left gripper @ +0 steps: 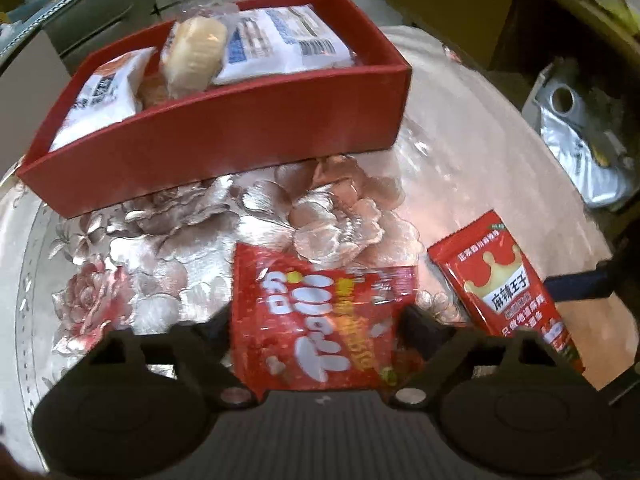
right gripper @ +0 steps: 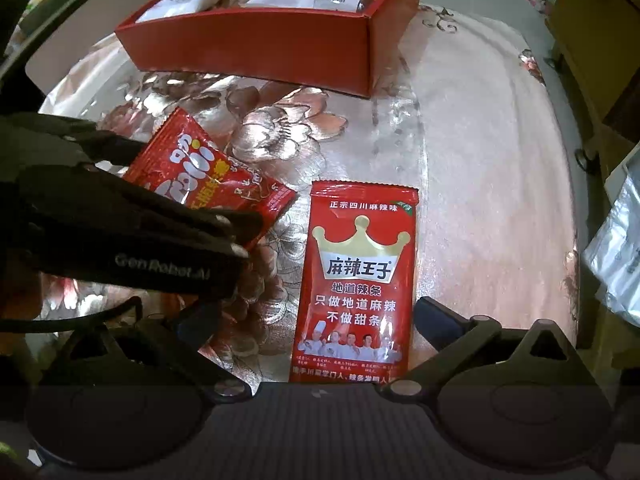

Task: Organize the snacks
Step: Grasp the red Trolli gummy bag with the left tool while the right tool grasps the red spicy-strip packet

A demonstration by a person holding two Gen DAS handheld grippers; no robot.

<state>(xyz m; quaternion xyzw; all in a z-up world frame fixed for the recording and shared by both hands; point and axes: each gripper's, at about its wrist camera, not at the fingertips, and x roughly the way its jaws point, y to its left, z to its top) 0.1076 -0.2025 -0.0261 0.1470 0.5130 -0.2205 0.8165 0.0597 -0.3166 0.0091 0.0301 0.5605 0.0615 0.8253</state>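
- Now the left gripper has its two fingers on either side of a red candy bag, and it looks closed on it.
- The candy bag sits a bit tilted, near the front of the surface.
- The right gripper is open, with a red crown bag lying flat between its fingers, not pinched yet.
- Both bags look light, thin and floppy, and their shiny skin may be slippery.
- I think the best hold is across the flat edge of a bag, not the puffy middle, so the food inside does not get crushed.
- The red box sits farther back and already holds white packs and a bun.
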